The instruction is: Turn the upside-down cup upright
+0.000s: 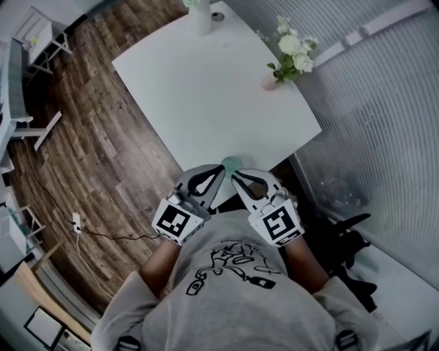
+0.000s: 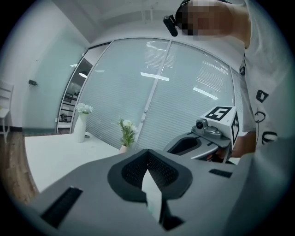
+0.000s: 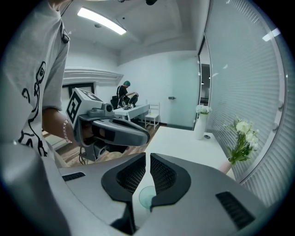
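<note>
A pale green cup [image 1: 232,164] stands on the white table [image 1: 206,96] close to its near edge; whether its mouth is up or down I cannot tell. In the right gripper view the cup [image 3: 145,197] shows as a green disc below the jaws. My left gripper [image 1: 221,167] hovers just left of the cup, shut and empty. My right gripper [image 1: 234,176] is beside it, just right of and nearer than the cup, also shut with nothing held. In their own views the left gripper [image 2: 148,153] and the right gripper [image 3: 148,157] both point out over the tabletop.
A tall white vase [image 1: 200,17] and a small dark object [image 1: 217,16] stand at the table's far edge. A pink vase of white flowers [image 1: 269,81] sits near the right edge by the ribbed glass wall. Wood floor lies to the left. A person [image 3: 125,94] is at a far desk.
</note>
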{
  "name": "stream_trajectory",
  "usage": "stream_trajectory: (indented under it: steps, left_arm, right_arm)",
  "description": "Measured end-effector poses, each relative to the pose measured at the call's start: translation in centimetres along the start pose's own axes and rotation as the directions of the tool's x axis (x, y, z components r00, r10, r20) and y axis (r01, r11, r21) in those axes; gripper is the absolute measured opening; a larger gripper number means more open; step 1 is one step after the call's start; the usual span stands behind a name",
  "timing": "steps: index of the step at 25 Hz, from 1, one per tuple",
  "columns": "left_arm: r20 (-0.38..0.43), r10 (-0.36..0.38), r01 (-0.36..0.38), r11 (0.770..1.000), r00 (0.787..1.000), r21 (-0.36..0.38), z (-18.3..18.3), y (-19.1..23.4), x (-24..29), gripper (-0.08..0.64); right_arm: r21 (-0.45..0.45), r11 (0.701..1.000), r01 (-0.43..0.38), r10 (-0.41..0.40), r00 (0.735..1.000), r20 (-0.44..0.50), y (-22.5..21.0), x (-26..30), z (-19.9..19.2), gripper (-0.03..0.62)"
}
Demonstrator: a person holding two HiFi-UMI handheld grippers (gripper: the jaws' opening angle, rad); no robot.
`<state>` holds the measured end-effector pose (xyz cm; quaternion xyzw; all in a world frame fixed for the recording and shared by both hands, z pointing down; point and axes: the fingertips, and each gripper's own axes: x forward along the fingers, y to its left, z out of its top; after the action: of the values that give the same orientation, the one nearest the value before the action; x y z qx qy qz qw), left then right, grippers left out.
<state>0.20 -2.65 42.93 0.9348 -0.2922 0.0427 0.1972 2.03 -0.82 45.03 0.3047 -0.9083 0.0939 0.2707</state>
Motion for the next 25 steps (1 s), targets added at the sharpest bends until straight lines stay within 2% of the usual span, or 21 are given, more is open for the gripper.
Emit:
stream_trajectory:
  steps: [4,7,12,16,25]
  left_arm:
    - [0.007,-0.009,0.009,1.0,1.0,0.007,-2.3,1.4,0.3,0.003]
    - [-0.019,-0.015,0.016,1.0,1.0,0.014,-4.6,2.2,0.8,0.003]
    - [-0.06,-0.026,0.028,0.999,0.998,0.023,-7.8,3.1,1.5,0.003]
    - [-0.087,-0.02,0.023,0.999,0.996,0.036,-9.9,4.0,1.9,0.003]
    - [-0.127,-0.006,0.007,1.0,0.992,0.01,-13.3,4.5,2.1,0.003]
  right_arm:
    - [-0.006,1.0,-0.02,0.02,0.997,-0.069,0.6,1.9,-2.3,0.048]
    - [0.0,1.0,-0.026,0.026,0.993,-0.118,0.8,3.2,-4.1,0.049]
    - [-0.044,0.997,-0.06,0.051,0.979,-0.197,1.1,4.9,-6.6,0.049]
    - [-0.049,0.995,-0.089,0.073,0.963,-0.26,1.5,6.1,-8.7,0.049]
    - [-0.064,0.986,-0.151,0.117,0.919,-0.377,2.6,7.6,-12.8,0.049]
